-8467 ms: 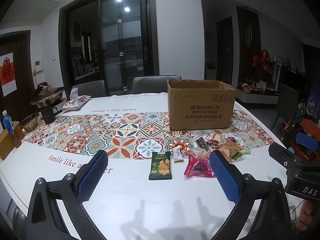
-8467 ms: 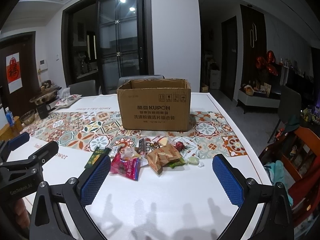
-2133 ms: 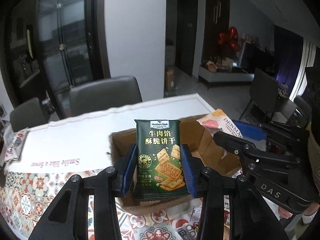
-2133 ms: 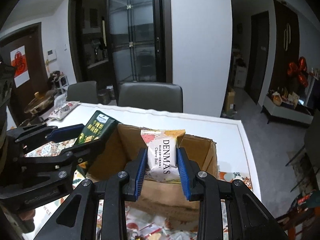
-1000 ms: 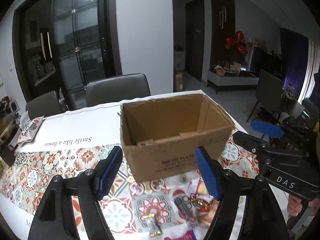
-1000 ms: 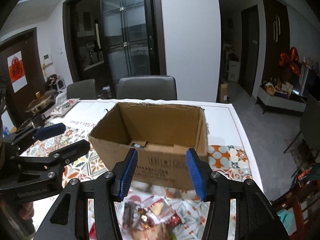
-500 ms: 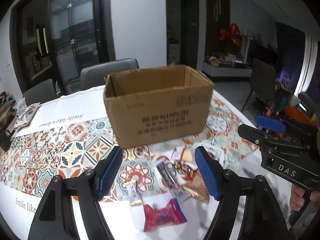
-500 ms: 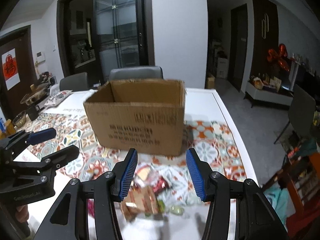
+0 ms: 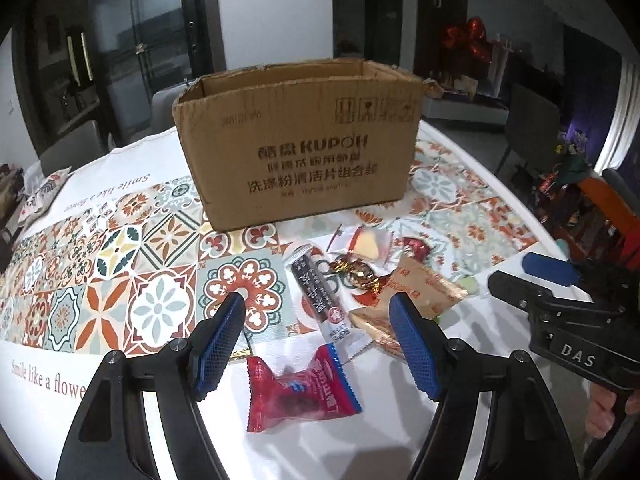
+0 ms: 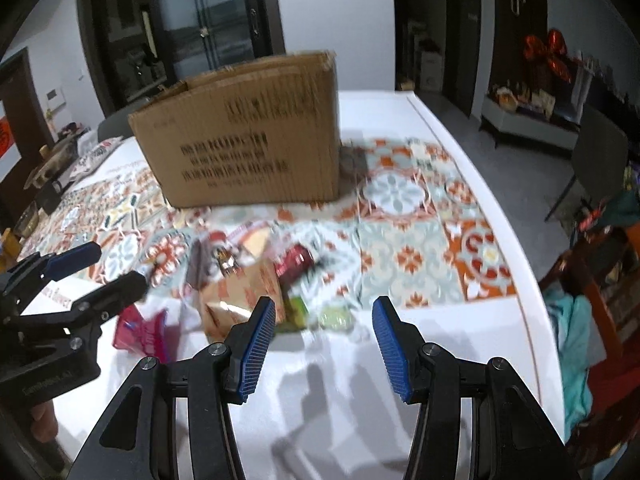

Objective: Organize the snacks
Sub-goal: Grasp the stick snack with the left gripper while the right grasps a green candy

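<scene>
while the left gripper [image 9: 316, 344] looks down at the table [image 9: 160, 160], its blue pads [image 9: 218, 342] are spread apart with nothing between them. this view is sharp. it shows a red snack bag [image 9: 298, 394] lying on the white cloth, just below the gap between the pads. past it lie a long dark snack stick [image 9: 316, 288], a gold candy [image 9: 358, 274] and a tan packet [image 9: 424, 288], all close together. behind them stands the brown box [image 9: 298, 144] with dark words you can read. the right gripper [image 9: 548, 284] pokes in from the right side.

the right gripper's own view [image 10: 324, 340] is blurry. its pads [image 10: 390, 346] are spread apart too, and hold nothing. only here do you see a small pale green snack [image 10: 338, 318] near the gap between the pads, a darker green one [image 10: 298, 310] beside the tan packet [image 10: 240, 296], and a dark chair [image 10: 598, 160] off to the right. the words on the box [image 10: 244, 136] are smeared here. the left gripper [image 10: 92, 270] shows at the left edge.
</scene>
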`<action>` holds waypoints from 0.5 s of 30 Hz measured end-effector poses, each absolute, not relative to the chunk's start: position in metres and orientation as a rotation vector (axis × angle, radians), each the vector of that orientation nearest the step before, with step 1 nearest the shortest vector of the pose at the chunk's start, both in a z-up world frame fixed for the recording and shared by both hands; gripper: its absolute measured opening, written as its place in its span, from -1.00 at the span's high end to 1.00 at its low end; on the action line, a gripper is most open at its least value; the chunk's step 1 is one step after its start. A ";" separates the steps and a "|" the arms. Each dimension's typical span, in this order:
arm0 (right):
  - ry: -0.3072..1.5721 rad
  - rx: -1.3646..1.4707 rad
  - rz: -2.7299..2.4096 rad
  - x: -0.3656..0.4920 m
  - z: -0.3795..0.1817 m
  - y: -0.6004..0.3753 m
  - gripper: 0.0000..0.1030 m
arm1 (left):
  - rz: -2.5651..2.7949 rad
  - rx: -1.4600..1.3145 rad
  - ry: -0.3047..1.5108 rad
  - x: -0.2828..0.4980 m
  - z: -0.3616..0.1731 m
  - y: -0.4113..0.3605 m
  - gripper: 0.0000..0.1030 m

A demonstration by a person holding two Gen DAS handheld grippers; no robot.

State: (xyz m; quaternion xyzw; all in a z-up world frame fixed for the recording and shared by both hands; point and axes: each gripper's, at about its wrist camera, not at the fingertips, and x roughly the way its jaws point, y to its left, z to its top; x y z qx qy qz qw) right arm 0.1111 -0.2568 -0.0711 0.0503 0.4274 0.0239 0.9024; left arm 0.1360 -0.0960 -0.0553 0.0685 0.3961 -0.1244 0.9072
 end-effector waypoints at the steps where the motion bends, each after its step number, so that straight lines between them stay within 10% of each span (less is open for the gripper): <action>1: 0.893 0.106 0.042 0.112 -0.075 -0.258 -0.01 | -0.255 0.136 0.825 0.138 -0.058 -0.095 -0.43; 15: 0.964 0.106 0.040 0.133 -0.112 -0.260 0.00 | -0.217 0.080 0.883 0.166 -0.083 -0.091 -0.40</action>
